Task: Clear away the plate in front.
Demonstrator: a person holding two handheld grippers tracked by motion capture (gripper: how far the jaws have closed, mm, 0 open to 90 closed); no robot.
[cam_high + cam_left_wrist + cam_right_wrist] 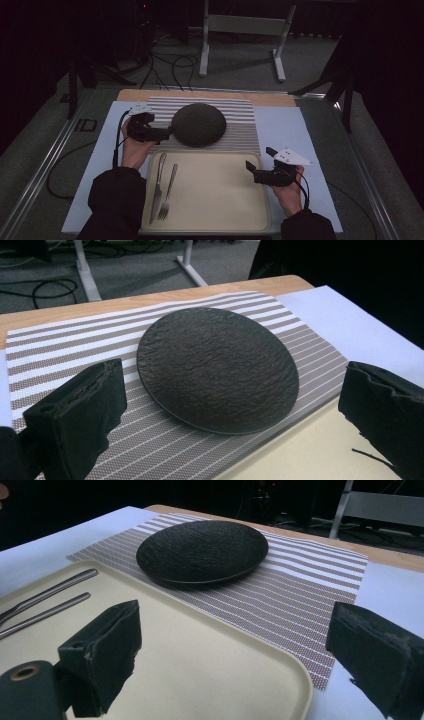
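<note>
A dark, rough-textured round plate (199, 125) rests on a striped placemat (240, 112). My left gripper (167, 132) is at the plate's left edge, open. In the left gripper view its jaws stand wide apart with the plate (217, 367) just ahead between them. A cream tray (215, 200) lies in front of the mat, with a knife (159, 180) and a fork (168, 192) at its left side. Over the tray's right edge my right gripper (257, 166) hovers open and holds nothing. The right gripper view shows the plate (202, 550), the knife (55, 592) and the fork (45, 612).
A pale blue sheet (285, 130) covers the wooden tabletop (200, 94) under the mat and tray. Behind the table are cables on the floor (170, 65) and a white metal stand (242, 25). Metal rails (47, 155) run along the table's sides.
</note>
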